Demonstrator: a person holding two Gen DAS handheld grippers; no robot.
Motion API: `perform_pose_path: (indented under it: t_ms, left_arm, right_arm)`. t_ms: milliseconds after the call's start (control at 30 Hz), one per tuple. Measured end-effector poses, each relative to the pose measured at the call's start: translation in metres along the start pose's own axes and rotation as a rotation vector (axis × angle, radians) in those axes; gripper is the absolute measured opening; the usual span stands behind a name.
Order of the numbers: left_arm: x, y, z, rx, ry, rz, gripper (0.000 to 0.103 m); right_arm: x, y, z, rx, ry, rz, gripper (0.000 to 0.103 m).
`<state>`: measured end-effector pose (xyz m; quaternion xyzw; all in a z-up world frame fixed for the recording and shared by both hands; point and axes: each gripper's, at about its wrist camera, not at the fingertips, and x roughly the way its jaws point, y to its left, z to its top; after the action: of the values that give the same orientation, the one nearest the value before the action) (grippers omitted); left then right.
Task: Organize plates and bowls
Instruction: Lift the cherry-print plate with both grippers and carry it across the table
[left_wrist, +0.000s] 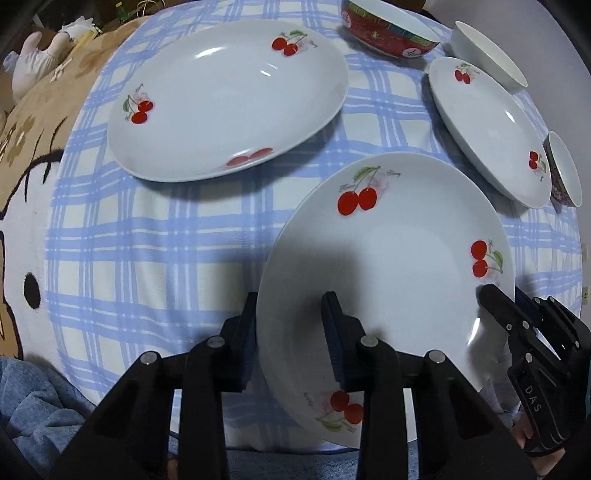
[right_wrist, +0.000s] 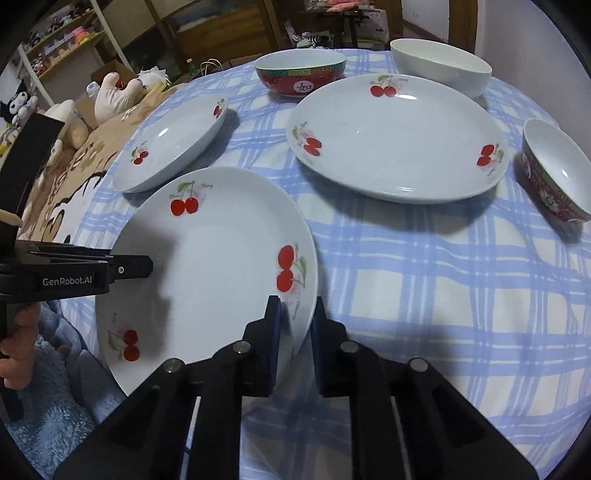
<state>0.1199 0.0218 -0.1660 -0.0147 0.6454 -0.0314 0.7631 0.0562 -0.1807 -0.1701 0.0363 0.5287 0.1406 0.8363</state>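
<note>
A white cherry-print plate (left_wrist: 399, 266) (right_wrist: 221, 258) is held tilted above the checked cloth. My left gripper (left_wrist: 291, 314) straddles its left rim, one finger under and one inside the plate. My right gripper (right_wrist: 295, 314) straddles its right rim the same way; it shows at the plate's right edge in the left wrist view (left_wrist: 509, 310). Both look closed on the rim. Two more cherry plates (left_wrist: 229, 96) (left_wrist: 487, 129) lie on the cloth, also seen from the right wrist (right_wrist: 173, 144) (right_wrist: 399, 136).
A red patterned bowl (right_wrist: 301, 75), a white bowl (right_wrist: 439, 64) and a dark red patterned bowl (right_wrist: 557, 177) stand along the far and right side of the blue checked tablecloth (right_wrist: 424, 277). Plush toys (right_wrist: 114, 96) and a brown blanket lie beyond the left edge.
</note>
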Motion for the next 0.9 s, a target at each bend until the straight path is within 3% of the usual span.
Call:
perform_pose_path:
  t_ms: [267, 467, 667, 900]
  left_arm:
    - [-0.015, -0.01, -0.025, 0.031, -0.039, -0.041, 0.028]
    - [-0.032, -0.024, -0.042, 0.046, -0.069, -0.121, 0.028]
    - [-0.049, -0.051, -0.045, 0.085, -0.112, -0.144, 0.028]
    - [-0.062, -0.067, -0.035, 0.115, -0.161, -0.229, 0.028]
  right_arm:
    - [-0.02, -0.011, -0.005, 0.04, -0.037, -0.028, 0.016]
    - [-0.045, -0.019, -0.013, 0.082, -0.065, -0.037, 0.016]
    - [-0.065, -0.035, -0.021, 0.145, -0.07, -0.053, 0.016]
    - [-0.084, -0.055, -0.031, 0.207, -0.092, -0.096, 0.016]
